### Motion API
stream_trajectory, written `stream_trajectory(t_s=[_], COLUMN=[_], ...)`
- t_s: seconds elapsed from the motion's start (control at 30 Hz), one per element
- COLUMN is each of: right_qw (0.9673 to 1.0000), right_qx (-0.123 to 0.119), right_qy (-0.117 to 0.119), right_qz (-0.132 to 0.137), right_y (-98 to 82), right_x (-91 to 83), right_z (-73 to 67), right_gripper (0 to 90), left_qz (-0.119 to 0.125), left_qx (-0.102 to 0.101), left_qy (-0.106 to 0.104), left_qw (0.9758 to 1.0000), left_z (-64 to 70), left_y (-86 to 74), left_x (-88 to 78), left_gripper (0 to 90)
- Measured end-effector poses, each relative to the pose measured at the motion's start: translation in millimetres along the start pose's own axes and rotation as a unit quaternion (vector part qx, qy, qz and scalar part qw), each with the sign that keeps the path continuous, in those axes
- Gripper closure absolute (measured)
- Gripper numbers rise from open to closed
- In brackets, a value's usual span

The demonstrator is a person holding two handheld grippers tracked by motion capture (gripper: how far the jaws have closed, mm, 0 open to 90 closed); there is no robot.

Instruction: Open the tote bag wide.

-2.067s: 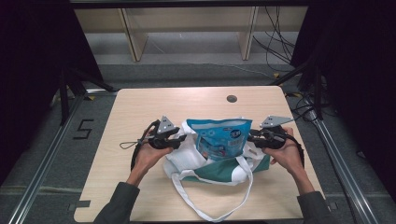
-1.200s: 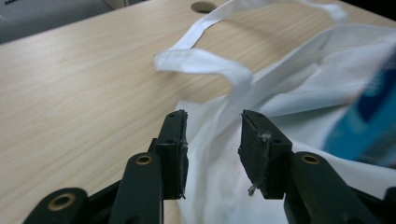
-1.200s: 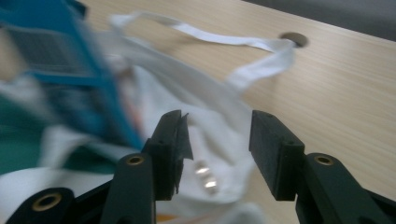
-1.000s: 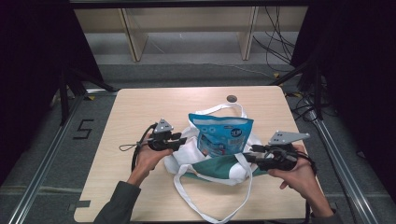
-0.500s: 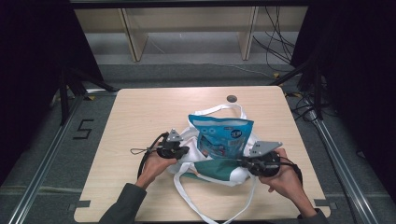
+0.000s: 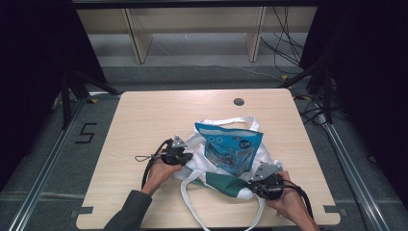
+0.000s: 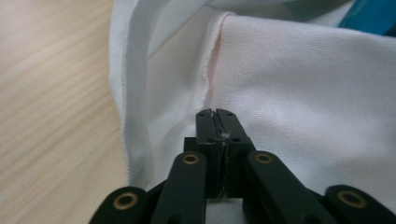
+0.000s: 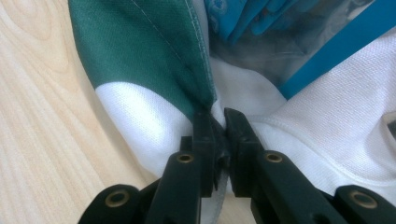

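Pinching tote bag (image 6: 219, 175) edges: both grippers, opposite sides.

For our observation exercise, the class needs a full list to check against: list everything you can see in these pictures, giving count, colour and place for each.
Table: one, light wood, centre of the high view.
Cable hole: one, dark, far edge of the table top.
Tote bag: one, white with a green patch, near half of the table, handles trailing toward the person.
Snack pouch: one, blue, sticking out of the bag's mouth.
Shelf unit: one, pale wood, on the floor beyond the table.
Loose cables: several, dark, on the floor at far right.
Floor mark "5": one, black, left of the table.
Left hand-held gripper: one, black, shut on the bag's white edge.
Right hand-held gripper: one, black, shut on the bag's edge near the green patch.
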State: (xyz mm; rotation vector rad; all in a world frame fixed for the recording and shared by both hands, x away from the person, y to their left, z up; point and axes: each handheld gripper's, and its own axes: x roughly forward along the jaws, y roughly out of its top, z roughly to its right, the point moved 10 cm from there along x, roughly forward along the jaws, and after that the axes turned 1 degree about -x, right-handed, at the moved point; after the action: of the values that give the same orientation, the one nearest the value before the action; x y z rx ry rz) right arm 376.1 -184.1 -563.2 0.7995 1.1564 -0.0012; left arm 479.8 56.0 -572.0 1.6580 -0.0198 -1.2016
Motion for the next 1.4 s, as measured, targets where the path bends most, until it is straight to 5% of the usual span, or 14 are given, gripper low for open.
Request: stream_trajectory(t_s=[0.13, 0.27, 0.37, 0.53, 0.6, 0.7, 0.8, 0.87, 0.93, 1.03, 1.13, 1.17, 1.27, 1.4], right_qw=[0.9996, 0.9979, 0.9905, 0.9816, 0.9811, 0.9777, 0.9806, 0.9812, 0.9829, 0.9895, 0.9912, 0.9910, 0.9893, 0.9893], right_qx=[0.005, 0.037, 0.063, 0.086, 0.102, 0.142, 0.146, 0.161, 0.170, 0.137, 0.109, 0.115, 0.132, 0.137], right_qy=[0.018, 0.046, 0.087, 0.042, -0.006, -0.031, -0.092, -0.088, -0.034, -0.044, -0.074, -0.068, -0.060, -0.049], right_qz=[0.019, 0.027, 0.087, 0.165, 0.164, 0.152, 0.093, 0.062, 0.062, 0.012, 0.002, 0.000, 0.008, 0.006], right_y=[3.5, 3.9, 18.6, 38.0, 36.5, 29.1, 9.7, -1.9, -6.4, -13.5, -11.0, -10.5, -11.4, -11.3], right_x=[1.4, -2.2, -25.8, -65.5, -64.4, -52.3, -32.8, -20.5, -5.5, 10.2, 15.4, 15.3, 14.2, 17.4], right_z=[-2.9, -2.3, 0.3, 27.8, 47.2, 72.4, 96.9, 100.0, 95.1, 91.3, 93.5, 91.9, 93.9, 94.7], right_gripper=[83.7, 78.5, 61.6, 63.1, 62.6, 62.0, 61.7, 64.6, 78.0, 82.3, 82.6, 82.5, 82.2, 82.0], left_qz=[0.051, 0.066, 0.064, 0.057, 0.051, 0.034, 0.017, 0.015, 0.015, 0.008, 0.017, 0.016, 0.044, 0.028], left_qx=[0.013, 0.031, 0.028, 0.040, 0.058, 0.087, 0.094, 0.098, 0.099, 0.108, 0.106, 0.113, 0.067, 0.061], left_qy=[-0.011, -0.056, -0.081, -0.095, -0.098, -0.083, -0.084, -0.084, -0.080, -0.074, -0.066, -0.060, -0.066, -0.040], left_qw=[0.9986, 0.9958, 0.9943, 0.9930, 0.9921, 0.9921, 0.9919, 0.9915, 0.9917, 0.9914, 0.9920, 0.9916, 0.9947, 0.9970], left_z=[19.9, 56.6, 77.9, 97.7, 105.2, 109.8, 108.9, 109.1, 112.2, 108.7, 108.5, 104.5, 93.3, 71.5], left_y=[22.6, 31.2, 26.4, 20.6, 17.7, 9.3, -3.3, -9.2, -12.9, -14.5, -10.6, -8.7, 0.8, -6.3], left_x=[-24.1, -38.5, -39.7, -40.4, -38.8, -32.3, -25.3, -22.9, -19.2, -19.2, -25.3, -28.9, -39.8, -32.8], left_gripper=[85.9, 85.8, 85.6, 84.6, 84.7, 86.8, 88.5, 88.1, 88.0, 88.1, 88.6, 88.6, 87.7, 87.4])
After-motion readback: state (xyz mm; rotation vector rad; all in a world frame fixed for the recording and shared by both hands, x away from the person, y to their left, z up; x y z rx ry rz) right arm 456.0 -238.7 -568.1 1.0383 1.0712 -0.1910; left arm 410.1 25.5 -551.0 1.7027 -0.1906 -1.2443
